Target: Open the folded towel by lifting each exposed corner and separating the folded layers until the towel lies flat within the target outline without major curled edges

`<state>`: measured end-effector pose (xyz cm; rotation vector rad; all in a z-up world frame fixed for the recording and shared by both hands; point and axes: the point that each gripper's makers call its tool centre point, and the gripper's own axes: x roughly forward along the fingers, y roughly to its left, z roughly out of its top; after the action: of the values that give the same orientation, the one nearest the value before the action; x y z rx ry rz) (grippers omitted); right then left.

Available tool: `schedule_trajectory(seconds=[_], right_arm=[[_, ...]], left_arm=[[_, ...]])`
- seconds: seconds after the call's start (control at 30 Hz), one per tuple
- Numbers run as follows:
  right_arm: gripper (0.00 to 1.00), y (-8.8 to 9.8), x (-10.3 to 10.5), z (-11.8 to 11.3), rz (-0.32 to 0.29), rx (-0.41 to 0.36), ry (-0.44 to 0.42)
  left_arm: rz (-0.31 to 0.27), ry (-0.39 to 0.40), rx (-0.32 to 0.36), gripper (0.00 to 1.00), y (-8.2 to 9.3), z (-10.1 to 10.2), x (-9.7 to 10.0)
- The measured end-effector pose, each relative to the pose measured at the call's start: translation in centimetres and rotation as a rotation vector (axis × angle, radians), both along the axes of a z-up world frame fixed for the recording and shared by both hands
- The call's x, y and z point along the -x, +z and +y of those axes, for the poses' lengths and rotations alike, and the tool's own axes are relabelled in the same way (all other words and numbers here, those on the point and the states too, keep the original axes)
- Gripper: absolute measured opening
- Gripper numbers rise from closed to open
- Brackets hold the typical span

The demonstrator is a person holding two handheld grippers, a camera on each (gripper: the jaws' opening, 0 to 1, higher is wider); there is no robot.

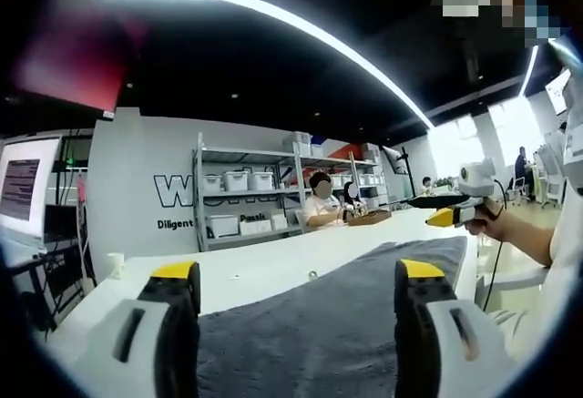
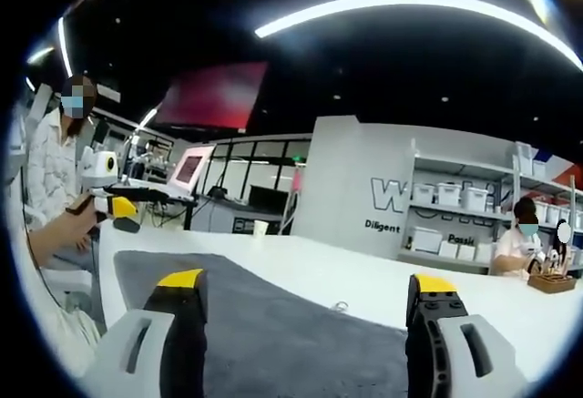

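Behind the long white counter (image 1: 273,266) runs a wall with dark lettering and a rack of shelves (image 1: 239,199) stacked with pale bins; people sit at the far end, and a bright strip light curves across the dark ceiling.

My left gripper (image 1: 296,325) hangs above the gray towel (image 1: 337,311), its jaws wide apart with nothing between them. My right gripper (image 2: 305,334) is the same, jaws spread and empty, the towel (image 2: 273,325) showing between and beyond them. In the left gripper view I see my other gripper off to the right, held up above the counter's far edge.

The towel lies on the counter just below both grippers, spreading away toward its far edge. What I can see of it looks broad and fairly smooth, with straight edges and no obvious curl, so I judge the unfolding is either far along or done. I cannot make out any target outline, nor the near corners, so whether a fold remains there I cannot say.
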<state>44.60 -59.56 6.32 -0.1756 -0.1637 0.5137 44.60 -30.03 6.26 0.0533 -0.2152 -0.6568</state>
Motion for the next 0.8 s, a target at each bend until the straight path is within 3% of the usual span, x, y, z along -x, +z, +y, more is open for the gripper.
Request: schedule_trajectory(seconds=[0.8], right_arm=[[0.89, -0.04, -0.09, -0.14, 0.004, 0.002, 0.001]], left_arm=[[0.003, -0.003, 0.001, 0.87, -0.09, -0.13, -0.07]])
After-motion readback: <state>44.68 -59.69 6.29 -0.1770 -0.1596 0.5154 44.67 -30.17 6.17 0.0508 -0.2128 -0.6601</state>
